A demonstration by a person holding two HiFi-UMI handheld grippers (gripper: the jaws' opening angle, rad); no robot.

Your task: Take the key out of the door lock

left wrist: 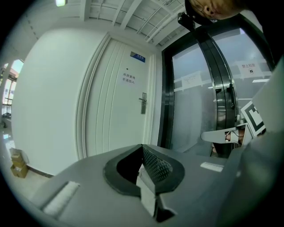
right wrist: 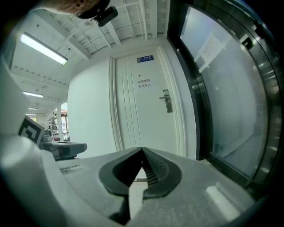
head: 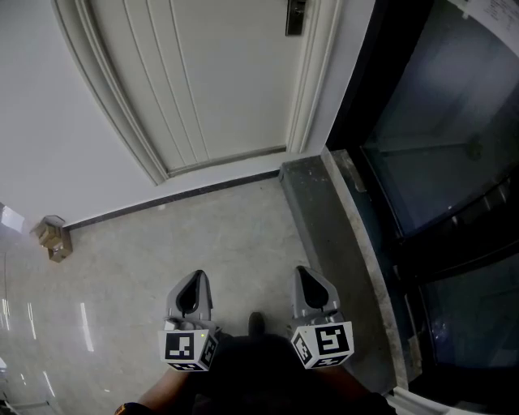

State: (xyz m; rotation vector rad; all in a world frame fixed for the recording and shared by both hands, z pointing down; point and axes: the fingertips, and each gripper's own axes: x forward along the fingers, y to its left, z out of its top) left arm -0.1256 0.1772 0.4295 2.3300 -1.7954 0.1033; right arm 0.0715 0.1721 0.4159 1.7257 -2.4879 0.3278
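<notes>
A white panelled door (head: 219,81) stands ahead across the floor. Its metal lock plate with a lever handle (head: 296,16) sits at the door's right side, and shows in the left gripper view (left wrist: 142,104) and the right gripper view (right wrist: 166,101). The key is too small to make out. My left gripper (head: 195,275) and right gripper (head: 302,269) are held low, side by side, close to the person's body and far from the door. Both are shut, tips meeting, with nothing between them (left wrist: 142,146) (right wrist: 142,150).
A dark-framed glass door (head: 438,162) runs along the right behind a raised stone sill (head: 340,219). Small cardboard boxes (head: 51,237) sit by the left wall. A blue sign (right wrist: 145,58) and printed notice are on the white door. Polished floor (head: 203,235) lies between me and the door.
</notes>
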